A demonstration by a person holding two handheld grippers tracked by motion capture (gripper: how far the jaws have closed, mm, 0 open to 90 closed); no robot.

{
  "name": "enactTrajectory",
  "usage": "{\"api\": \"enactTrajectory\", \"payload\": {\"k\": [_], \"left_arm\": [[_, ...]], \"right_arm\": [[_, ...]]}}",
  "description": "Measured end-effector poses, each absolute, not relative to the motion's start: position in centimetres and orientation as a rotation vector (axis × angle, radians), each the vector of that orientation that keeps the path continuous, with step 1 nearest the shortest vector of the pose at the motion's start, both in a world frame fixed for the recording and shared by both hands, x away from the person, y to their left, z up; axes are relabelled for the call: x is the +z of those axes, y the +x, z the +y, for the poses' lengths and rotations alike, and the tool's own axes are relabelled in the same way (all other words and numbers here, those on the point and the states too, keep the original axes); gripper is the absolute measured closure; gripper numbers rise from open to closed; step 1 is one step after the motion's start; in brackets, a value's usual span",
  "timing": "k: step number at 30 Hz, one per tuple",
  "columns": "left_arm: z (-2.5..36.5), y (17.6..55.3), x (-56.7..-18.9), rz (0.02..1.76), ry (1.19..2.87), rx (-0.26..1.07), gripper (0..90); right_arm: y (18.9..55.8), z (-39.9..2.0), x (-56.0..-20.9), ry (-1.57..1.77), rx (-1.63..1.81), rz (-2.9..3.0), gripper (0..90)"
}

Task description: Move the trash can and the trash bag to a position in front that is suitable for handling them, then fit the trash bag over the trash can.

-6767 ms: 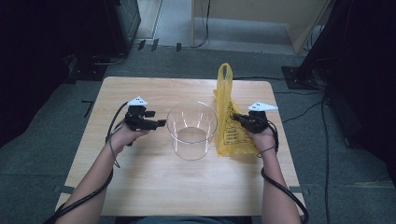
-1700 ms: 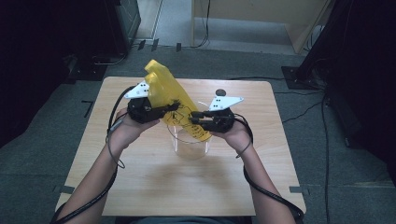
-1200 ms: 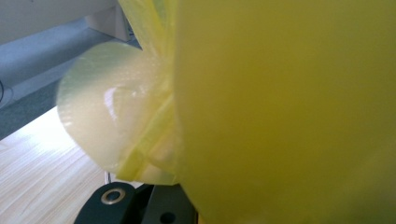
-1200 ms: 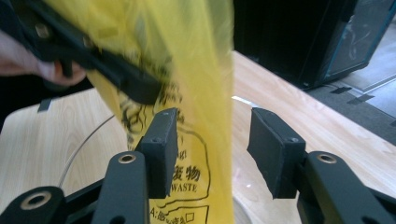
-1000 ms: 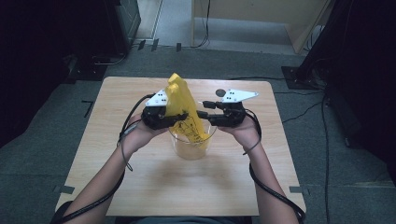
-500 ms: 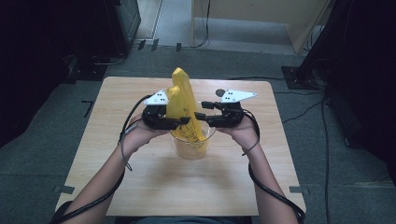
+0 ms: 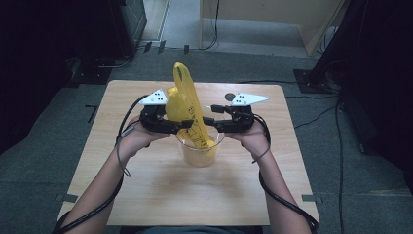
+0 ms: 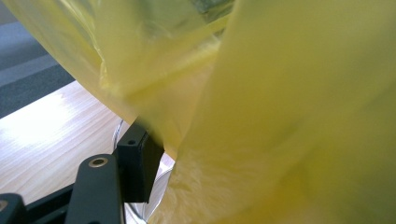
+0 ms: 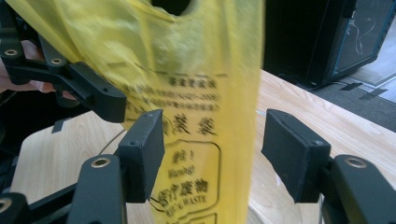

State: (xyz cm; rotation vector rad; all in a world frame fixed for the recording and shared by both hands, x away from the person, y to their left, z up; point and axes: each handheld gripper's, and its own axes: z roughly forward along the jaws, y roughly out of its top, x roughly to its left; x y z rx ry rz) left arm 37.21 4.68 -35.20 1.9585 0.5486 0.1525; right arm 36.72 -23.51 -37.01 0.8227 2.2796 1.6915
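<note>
Your right gripper (image 9: 210, 154) view shows printed text on the yellow bag (image 9: 187, 93), blurred from above, standing in the clear bowl (image 7: 200, 151) between both just-opening, released grippers, left gripper (image 7: 178, 126) opposite.

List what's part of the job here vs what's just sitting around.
In the job:
- yellow plastic waste bag with printed text, lower end inside the bowl
- clear round glass bowl
- left gripper and right gripper, fingers spread beside the bag

Just about:
- light wooden table
- cables on the grey floor
</note>
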Motion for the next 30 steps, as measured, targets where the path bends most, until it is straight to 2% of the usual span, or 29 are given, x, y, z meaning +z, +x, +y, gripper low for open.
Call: {"api": "enactTrajectory", "payload": {"k": [4, 8, 10, 16, 25, 30], "left_arm": [[5.4, 37.1, -34.6, 0.551, 1.95, 0.148, 35.7], [5.8, 37.0, -34.4, 0.542, 1.938, 0.136, 61.4], [5.5, 36.9, -34.4, 0.536, 1.941, 0.141, 64.9], [4.2, 36.8, -35.2, 0.525, 1.96, 0.155, 61.8], [2.8, 36.2, -36.1, 0.476, 1.994, 0.137, 65.6], [2.9, 36.3, -36.1, 0.469, 2.0, 0.128, 66.3]], "right_arm": [[36.7, -23.3, -36.9, 0.837, 1.719, 2.277, 39.2], [36.5, -22.8, -36.6, 0.82, 1.744, 2.287, 40.0], [36.3, -22.4, -36.4, 0.805, 1.762, 2.287, 40.4], [35.6, -21.6, -35.8, 0.756, 1.788, 2.271, 44.3], [35.6, -21.3, -35.8, 0.759, 1.811, 2.27, 52.0], [35.4, -21.2, -36.0, 0.745, 1.792, 2.286, 76.6]]}}
